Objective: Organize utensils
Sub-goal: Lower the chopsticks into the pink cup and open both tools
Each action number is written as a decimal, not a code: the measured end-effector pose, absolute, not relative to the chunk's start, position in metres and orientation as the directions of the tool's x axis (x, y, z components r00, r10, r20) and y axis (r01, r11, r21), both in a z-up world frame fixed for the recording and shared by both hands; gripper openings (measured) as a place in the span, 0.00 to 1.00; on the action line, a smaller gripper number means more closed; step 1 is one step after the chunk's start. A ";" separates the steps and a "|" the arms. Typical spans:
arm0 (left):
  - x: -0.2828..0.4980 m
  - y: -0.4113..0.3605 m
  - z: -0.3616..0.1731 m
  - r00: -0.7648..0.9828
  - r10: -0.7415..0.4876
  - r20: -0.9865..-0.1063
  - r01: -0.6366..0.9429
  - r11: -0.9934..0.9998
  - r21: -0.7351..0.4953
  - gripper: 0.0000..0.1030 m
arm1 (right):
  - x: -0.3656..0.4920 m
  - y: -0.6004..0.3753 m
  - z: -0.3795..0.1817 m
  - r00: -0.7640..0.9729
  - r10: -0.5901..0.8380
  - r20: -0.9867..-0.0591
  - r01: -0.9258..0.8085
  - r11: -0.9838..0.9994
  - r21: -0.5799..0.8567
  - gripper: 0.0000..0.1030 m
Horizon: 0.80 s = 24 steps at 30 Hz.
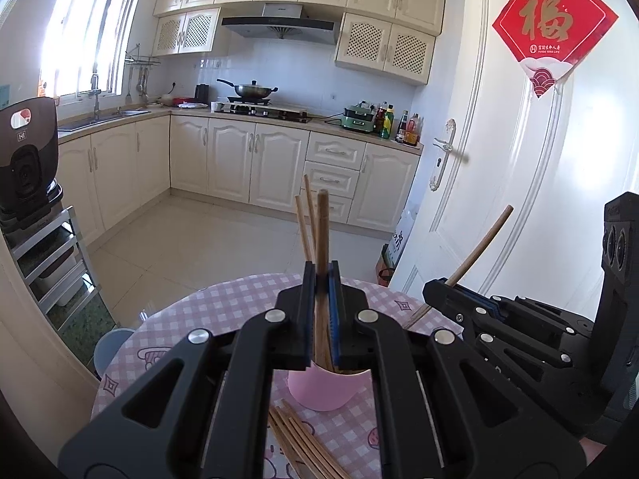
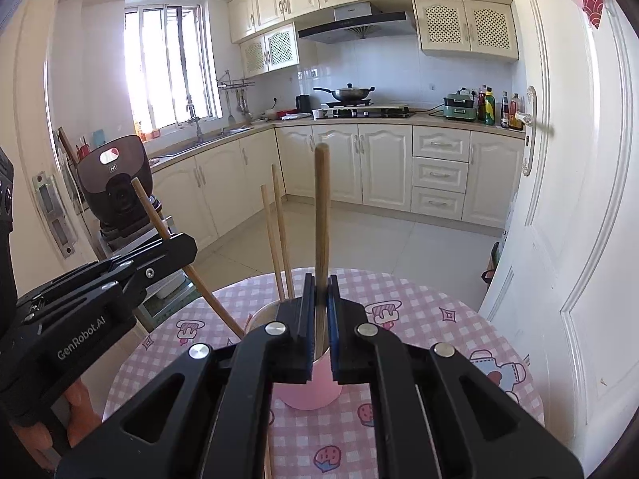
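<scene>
A pink cup point(image 1: 323, 393) point(image 2: 307, 393) stands on the round table with a pink checked cloth point(image 1: 223, 311) point(image 2: 439, 339). My left gripper point(image 1: 322, 275) point(image 2: 181, 245) is shut on a wooden chopstick point(image 1: 322, 231) point(image 2: 215, 303) whose lower end reaches into the cup. The right gripper point(image 2: 321, 285) point(image 1: 439, 285) is shut on another chopstick point(image 2: 321, 207) point(image 1: 479, 245), which also dips into the cup. Two more chopsticks point(image 1: 303, 223) point(image 2: 275, 231) lean inside the cup. Several loose chopsticks point(image 1: 303, 443) lie on the cloth in front of it.
A dark rice cooker point(image 1: 24, 159) point(image 2: 116, 183) sits on a metal rack at the left. A white door point(image 1: 499, 159) point(image 2: 567, 199) stands close on the right. A blue stool point(image 1: 112, 347) is by the table's left edge. Kitchen cabinets line the far walls.
</scene>
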<state>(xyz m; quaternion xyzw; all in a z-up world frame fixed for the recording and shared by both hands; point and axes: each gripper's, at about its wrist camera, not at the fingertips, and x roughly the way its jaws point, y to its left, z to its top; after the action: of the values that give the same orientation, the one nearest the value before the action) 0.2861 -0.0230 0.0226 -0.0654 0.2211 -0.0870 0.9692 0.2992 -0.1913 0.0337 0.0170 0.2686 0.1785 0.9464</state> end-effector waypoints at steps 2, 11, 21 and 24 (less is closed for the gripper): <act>0.284 -0.025 0.024 0.890 -0.194 -0.413 0.142 0.978 -0.153 0.07 | 0.299 -0.191 0.032 0.787 0.349 -0.508 -0.330 0.935 0.132 0.04; 0.276 -0.024 0.024 0.879 -0.210 -0.429 0.148 0.974 -0.174 0.41 | 0.294 -0.194 0.029 0.767 0.376 -0.521 -0.339 0.926 0.168 0.07; 0.249 -0.022 0.027 0.894 -0.192 -0.405 0.142 0.978 -0.150 0.52 | 0.272 -0.199 0.032 0.775 0.383 -0.502 -0.346 0.923 0.170 0.10; 0.235 -0.020 0.027 0.896 -0.189 -0.403 0.139 0.979 -0.152 0.53 | 0.262 -0.198 0.033 0.786 0.375 -0.492 -0.346 0.926 0.153 0.14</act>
<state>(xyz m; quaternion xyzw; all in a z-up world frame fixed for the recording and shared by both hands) 0.2354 -0.0196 0.0269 -0.0595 0.2123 -0.0843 0.9717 0.2616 -0.1983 0.0326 0.0273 0.2658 0.1907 0.9446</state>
